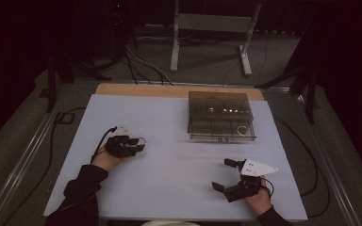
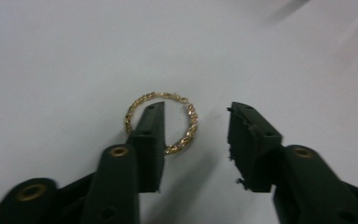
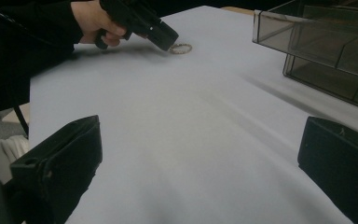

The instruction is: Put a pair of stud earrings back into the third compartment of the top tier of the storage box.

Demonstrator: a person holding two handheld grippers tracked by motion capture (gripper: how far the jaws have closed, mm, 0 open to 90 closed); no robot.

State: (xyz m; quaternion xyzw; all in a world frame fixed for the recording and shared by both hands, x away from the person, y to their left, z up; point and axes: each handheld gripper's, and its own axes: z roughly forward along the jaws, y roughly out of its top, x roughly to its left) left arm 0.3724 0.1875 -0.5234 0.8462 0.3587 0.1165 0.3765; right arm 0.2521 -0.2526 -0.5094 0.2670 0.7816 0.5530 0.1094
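Note:
A gold twisted-chain bracelet point(image 2: 192, 122) lies flat on the white table cover point(image 1: 169, 179), left of the middle. My left gripper point(image 2: 198, 109) points down at it, tips close to the cover. One jaw stands over the inside of the ring, the other outside, so the ring's near side lies between them. The pads do not press on it. In the right gripper view the bracelet point(image 3: 181, 48) lies just beyond the left gripper's tip point(image 3: 163, 38). My right gripper point(image 1: 222, 174) rests near the front right, wide open, with nothing between its jaws point(image 3: 205, 135).
A smoky clear plastic organiser box point(image 1: 221, 115) with compartments stands at the back right of the table, and its corner point(image 3: 326, 42) appears in the right gripper view. Cables and metal stand legs lie on the dark floor beyond the table.

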